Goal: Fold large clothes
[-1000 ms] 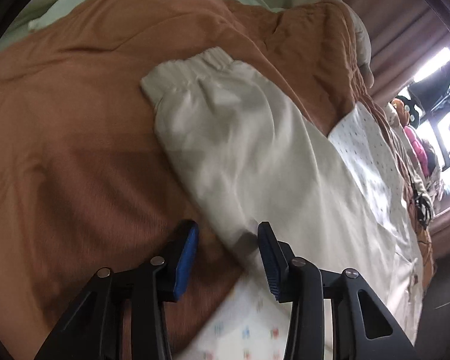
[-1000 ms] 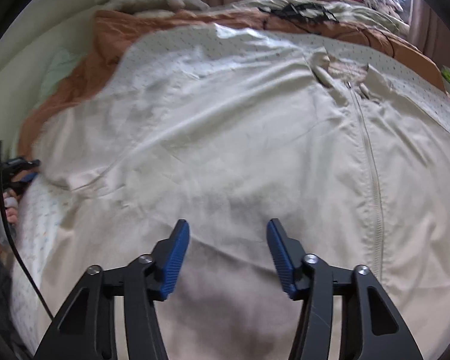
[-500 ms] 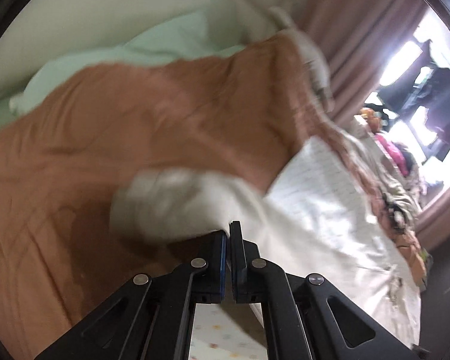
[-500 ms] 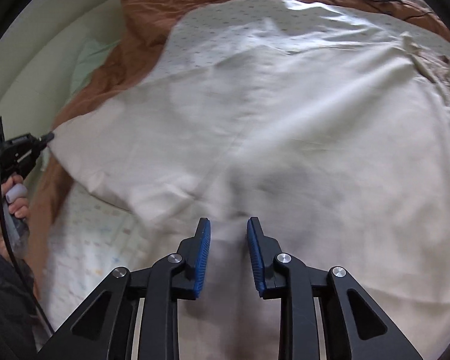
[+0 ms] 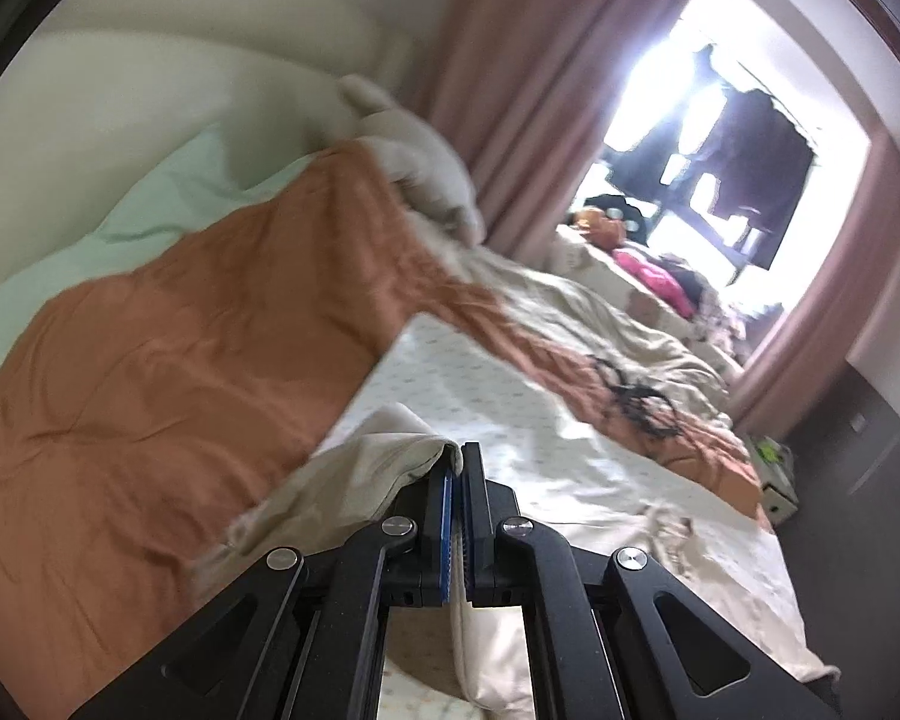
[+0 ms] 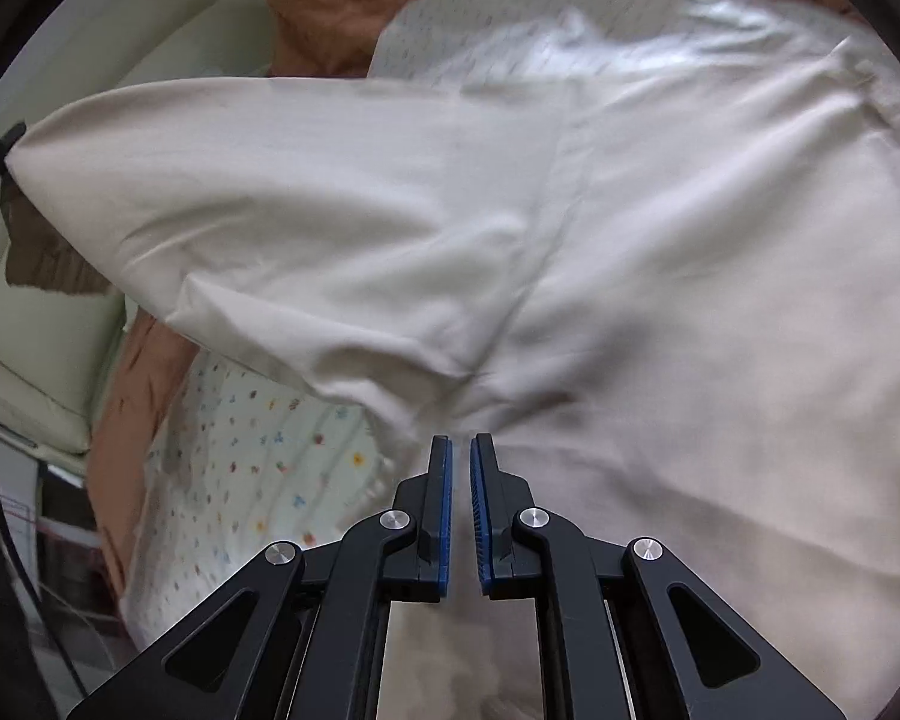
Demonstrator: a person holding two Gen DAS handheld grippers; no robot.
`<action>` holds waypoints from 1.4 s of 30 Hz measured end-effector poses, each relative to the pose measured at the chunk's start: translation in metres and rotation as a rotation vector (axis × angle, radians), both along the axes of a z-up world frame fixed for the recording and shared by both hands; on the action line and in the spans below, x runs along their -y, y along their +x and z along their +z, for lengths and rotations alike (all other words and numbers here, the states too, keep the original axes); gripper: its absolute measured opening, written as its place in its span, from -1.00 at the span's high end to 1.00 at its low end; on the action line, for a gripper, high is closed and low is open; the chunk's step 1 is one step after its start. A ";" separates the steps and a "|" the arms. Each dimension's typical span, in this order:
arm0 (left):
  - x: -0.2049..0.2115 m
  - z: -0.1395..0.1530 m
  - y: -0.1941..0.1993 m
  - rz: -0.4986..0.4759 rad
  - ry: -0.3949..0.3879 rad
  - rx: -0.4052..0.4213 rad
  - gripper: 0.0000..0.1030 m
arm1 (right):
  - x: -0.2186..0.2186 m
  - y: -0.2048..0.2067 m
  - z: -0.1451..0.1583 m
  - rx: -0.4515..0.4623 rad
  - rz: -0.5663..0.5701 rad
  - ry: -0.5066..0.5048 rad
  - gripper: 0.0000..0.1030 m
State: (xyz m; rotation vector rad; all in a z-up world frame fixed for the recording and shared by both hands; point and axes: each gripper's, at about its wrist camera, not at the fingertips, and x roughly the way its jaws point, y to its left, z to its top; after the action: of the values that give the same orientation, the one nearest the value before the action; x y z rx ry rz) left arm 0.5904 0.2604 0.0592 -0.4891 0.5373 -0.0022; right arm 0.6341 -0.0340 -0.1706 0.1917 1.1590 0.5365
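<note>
Left tool (image 5: pixel 457 468) clamped on sleeve (image 6: pixel 258 192), raised at far left; right tool (image 6: pixel 460 456) nearly closed, pinching jacket body (image 6: pixel 690 300) near armpit seam.

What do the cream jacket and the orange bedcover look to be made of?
Cream jacket: thin, smooth woven cloth, maybe cotton or a blend; matte with slight sheen, soft creases, visible seam. Orange bedcover: thicker matte fabric, apparently quilted, with fine puckered wrinkles.

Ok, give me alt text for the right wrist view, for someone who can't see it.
The right gripper is nearly closed on the cream jacket spread on the bed. Its sleeve is lifted and stretched to the left edge. A flower-print sheet and orange blanket lie beneath.
</note>
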 end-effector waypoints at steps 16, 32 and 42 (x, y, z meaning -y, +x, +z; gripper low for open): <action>0.162 0.044 0.002 -0.207 0.057 0.017 0.97 | 0.197 -0.083 0.072 0.201 -0.185 -0.102 0.26; 0.312 0.016 0.010 -0.361 0.128 -0.069 0.96 | 0.267 -0.096 0.054 0.156 -0.287 -0.021 0.11; 0.364 -0.114 0.006 -0.523 -0.047 -0.439 -0.36 | 0.312 -0.090 0.041 0.058 -0.402 0.049 0.11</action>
State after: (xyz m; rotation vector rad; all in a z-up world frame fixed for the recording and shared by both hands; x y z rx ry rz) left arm 0.5959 -0.1037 -0.0553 -0.3834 1.0870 -0.4162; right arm 0.5437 -0.3457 -0.1295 0.4376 1.0167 0.2132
